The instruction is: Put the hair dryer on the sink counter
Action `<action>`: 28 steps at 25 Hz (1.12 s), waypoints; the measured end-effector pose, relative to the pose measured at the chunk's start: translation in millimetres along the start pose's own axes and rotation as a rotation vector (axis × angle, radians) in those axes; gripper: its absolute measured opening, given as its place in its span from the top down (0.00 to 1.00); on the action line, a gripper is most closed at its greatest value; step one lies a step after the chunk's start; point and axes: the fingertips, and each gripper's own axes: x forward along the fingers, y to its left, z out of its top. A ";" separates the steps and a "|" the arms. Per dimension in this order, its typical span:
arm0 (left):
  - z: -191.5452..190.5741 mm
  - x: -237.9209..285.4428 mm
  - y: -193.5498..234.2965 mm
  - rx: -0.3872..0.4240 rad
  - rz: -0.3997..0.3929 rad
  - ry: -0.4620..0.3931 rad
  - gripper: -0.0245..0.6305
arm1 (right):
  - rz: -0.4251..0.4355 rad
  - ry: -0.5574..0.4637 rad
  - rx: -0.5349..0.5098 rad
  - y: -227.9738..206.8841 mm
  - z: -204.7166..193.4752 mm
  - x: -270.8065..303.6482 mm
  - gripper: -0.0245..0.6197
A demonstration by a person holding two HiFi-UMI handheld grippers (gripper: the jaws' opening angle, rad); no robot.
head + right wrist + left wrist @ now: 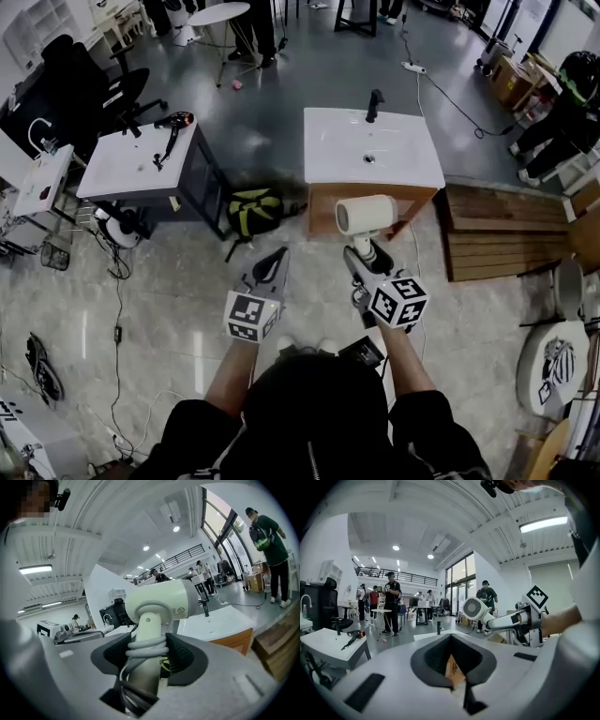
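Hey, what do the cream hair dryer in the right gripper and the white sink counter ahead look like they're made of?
Cream hair dryer: likely moulded plastic, smooth satin shell with soft highlights. White sink counter: probably glazed ceramic or resin, smooth top, seamless basin; its base looks wood-toned.

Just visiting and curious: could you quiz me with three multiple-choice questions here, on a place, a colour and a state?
1. The black hair dryer with orange tip lies: A) on the floor B) on the white-topped dark-cabinet sink counter C) on a chair
2. The faucet on the white-topped wooden-base sink counter is: A) gold B) black C) red
3. The cream plastic hair dryer is: A) on a basin B) hanging by its cord C) clamped in the right hand-held gripper
Answers: B, it rests on that top; B, it stands dark against the white basin; C, the jaws grip its handle.
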 end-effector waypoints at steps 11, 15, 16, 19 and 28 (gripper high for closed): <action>-6.1 2.2 3.3 -0.010 0.003 0.033 0.94 | -0.004 -0.001 -0.019 -1.1 1.6 -2.9 0.61; -7.3 3.0 -1.8 -0.017 -0.004 0.032 0.94 | -0.002 -0.001 -0.025 -1.9 1.0 -7.9 0.61; -8.1 3.3 -3.1 -0.017 -0.006 0.034 0.94 | -0.002 -0.001 -0.026 -2.0 0.6 -8.7 0.61; -9.7 3.6 -8.2 -0.017 -0.008 0.040 0.94 | 0.000 -0.001 -0.025 -2.7 0.2 -12.6 0.61; -8.8 4.8 -32.1 -0.021 0.004 0.039 0.94 | 0.012 0.010 -0.042 -10.6 -3.0 -32.0 0.61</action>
